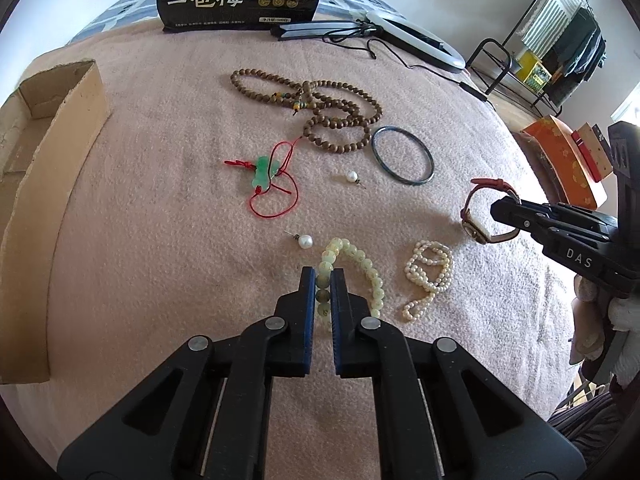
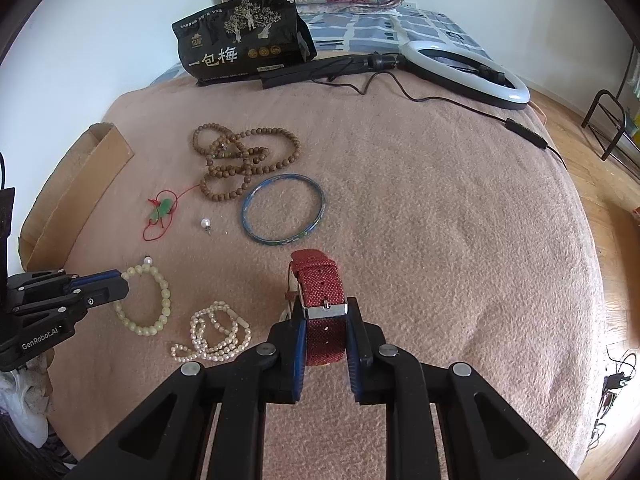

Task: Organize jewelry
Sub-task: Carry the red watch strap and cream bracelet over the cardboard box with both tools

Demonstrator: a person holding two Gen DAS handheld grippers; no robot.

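The left tool is clamped on the pale green bead bracelet, whose loop trails toward 1 o'clock on the bed blanket. The cardboard box lies at 10 o'clock, nearer this arm, so the carry likely runs leftward. The right tool grips the red watch strap, which runs lengthwise toward 12 o'clock.
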